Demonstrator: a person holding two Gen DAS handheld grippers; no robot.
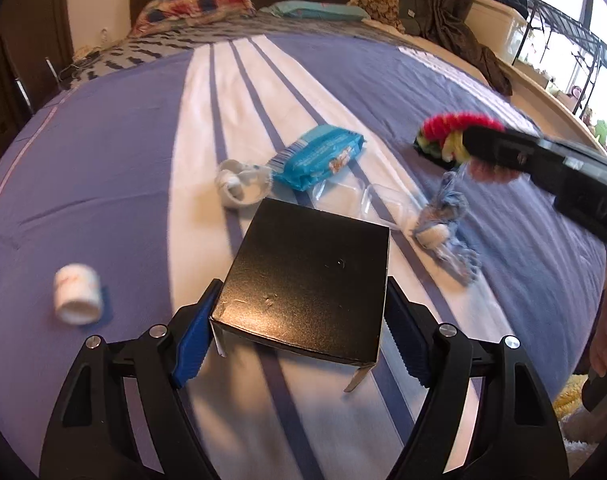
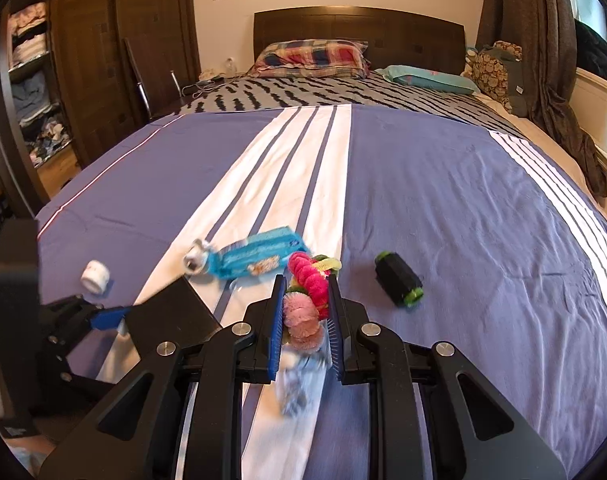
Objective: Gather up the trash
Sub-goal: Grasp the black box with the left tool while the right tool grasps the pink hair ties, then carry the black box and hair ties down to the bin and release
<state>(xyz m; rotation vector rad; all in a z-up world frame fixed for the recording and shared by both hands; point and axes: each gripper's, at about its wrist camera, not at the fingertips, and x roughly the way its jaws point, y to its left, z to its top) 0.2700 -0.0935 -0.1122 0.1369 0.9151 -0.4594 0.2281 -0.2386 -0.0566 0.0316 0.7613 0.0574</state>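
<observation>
Left wrist view: black box (image 1: 307,276) seen between left tongs (image 1: 299,334); left pad touching box edge, right pad seemingly just clear, so grip judged unsettled, tongs not clenched; box may tip or slip out if lifted now. Wrappers and small white cup (image 1: 78,299) left on bed (image 1: 103,168).

Right wrist view: right tongs (image 2: 305,320) clenched on fuzzy pink-red-yellow bundle (image 2: 307,292), held above bed; soft bundle may slide free; dangling blurred scrap (image 2: 299,384) may drop; black spool (image 2: 399,278) uncollected, may roll.
</observation>
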